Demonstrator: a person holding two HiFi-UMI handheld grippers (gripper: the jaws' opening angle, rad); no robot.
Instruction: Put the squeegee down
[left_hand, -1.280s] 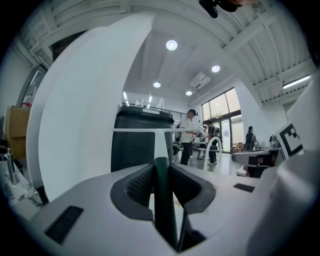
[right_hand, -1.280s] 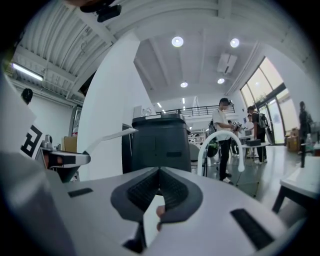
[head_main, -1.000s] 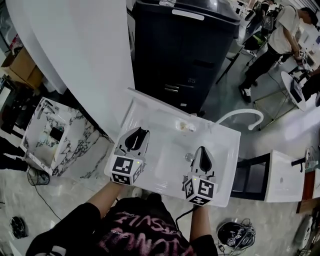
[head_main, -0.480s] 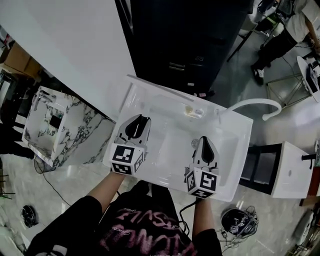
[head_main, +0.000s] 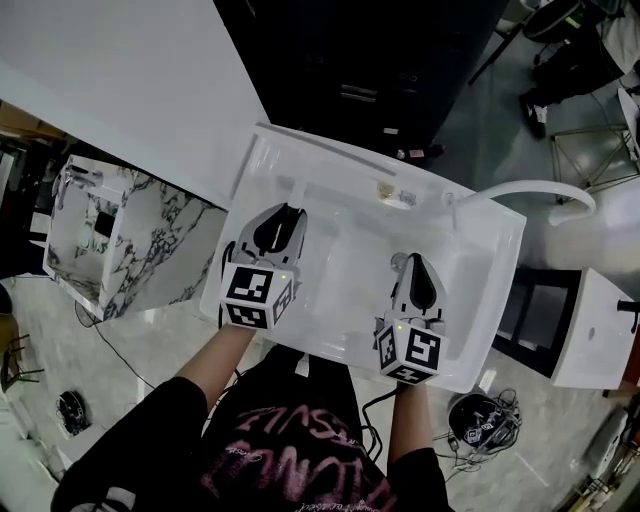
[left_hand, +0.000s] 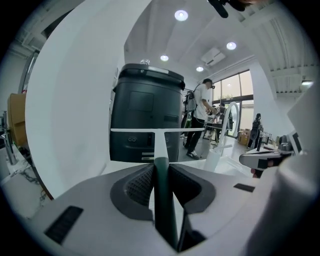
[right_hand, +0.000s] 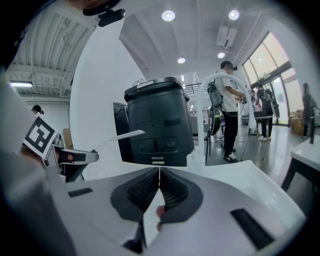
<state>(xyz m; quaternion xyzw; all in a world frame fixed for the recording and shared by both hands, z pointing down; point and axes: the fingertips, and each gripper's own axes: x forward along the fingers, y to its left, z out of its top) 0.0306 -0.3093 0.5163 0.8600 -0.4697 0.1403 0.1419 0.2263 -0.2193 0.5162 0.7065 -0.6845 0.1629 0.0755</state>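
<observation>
White sink (head_main: 478, 335) fills the work area, with a black cabinet (head_main: 385, 60) at 12 o'clock and one curved faucet (head_main: 530, 188) at 2 o'clock. Two grippers hover over the basin. The left gripper (head_main: 289, 211) is clamped on the one squeegee (left_hand: 161, 190): the dark green handle runs between both fingers (left_hand: 137, 185), and the white stem and straight crossbar blade project beyond the tips toward 12 o'clock. The right gripper (head_main: 415, 262), at 4 o'clock from the left, has its jaws pressed together on nothing.
</observation>
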